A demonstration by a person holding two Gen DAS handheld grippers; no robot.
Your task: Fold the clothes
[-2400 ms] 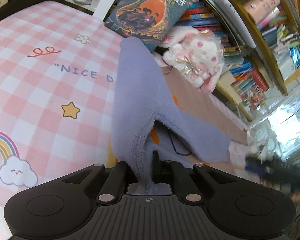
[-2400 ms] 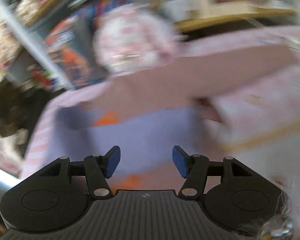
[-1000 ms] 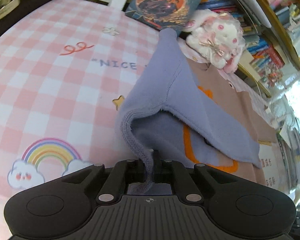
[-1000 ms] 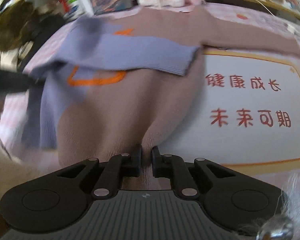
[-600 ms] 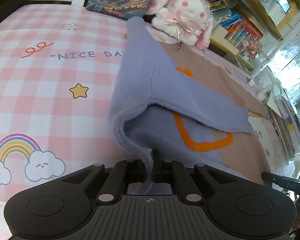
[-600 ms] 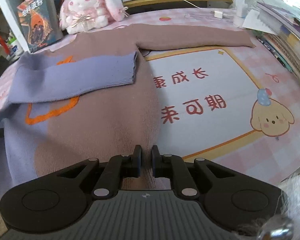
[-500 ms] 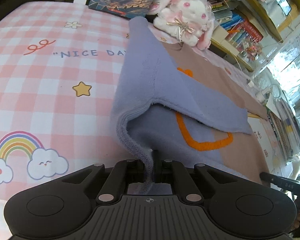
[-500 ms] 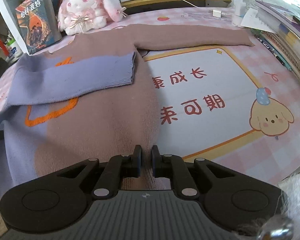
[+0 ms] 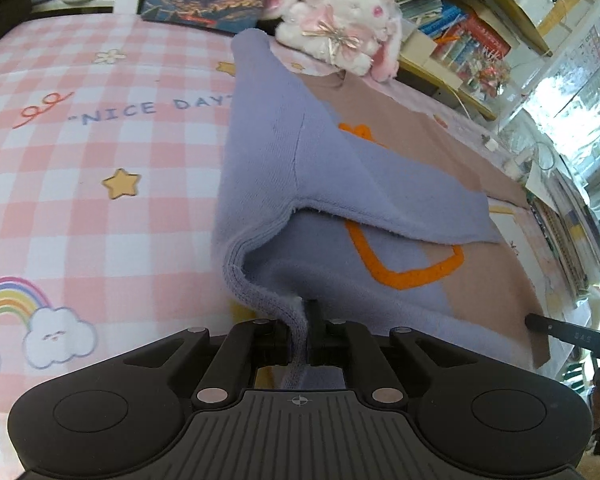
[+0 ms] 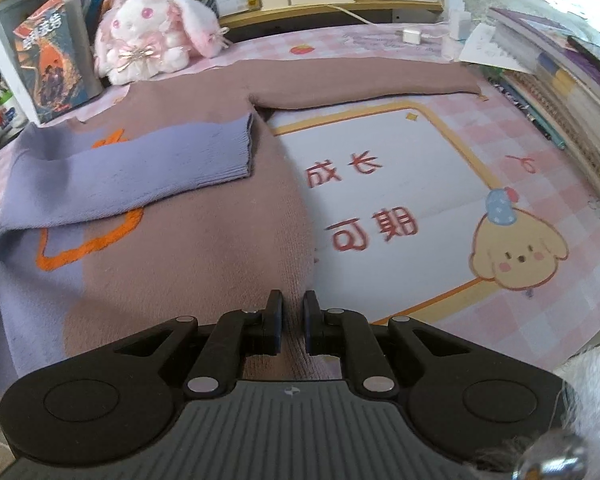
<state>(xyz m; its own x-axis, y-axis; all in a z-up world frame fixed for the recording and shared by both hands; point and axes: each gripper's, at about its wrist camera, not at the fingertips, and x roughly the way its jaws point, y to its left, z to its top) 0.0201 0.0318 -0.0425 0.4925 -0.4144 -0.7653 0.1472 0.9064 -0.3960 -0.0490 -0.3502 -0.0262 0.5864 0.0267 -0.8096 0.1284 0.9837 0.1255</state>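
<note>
A pink checked cartoon-print table cover (image 10: 480, 92) lay under a brown & lilac knitted sweater w/ orange outline motif (image 10: 188, 248), spread flat, lilac sleeve (image 10: 148, 164) folded across the chest, brown sleeve (image 10: 360, 84) stretched out to the side. Vs. a sec earlier both hands had slid sideways along the bottom hem, smoothing the body, so prob. lining up for the next fold. Left gripper (image 9: 300, 328) pinched the lilac hem corner; right gripper (image 10: 292, 320) pinched the brown hem, fingers nearly together.

fuzzy knit sweater (image 10: 204, 248), matt cloth bedsheet (image 9: 80, 200)
</note>
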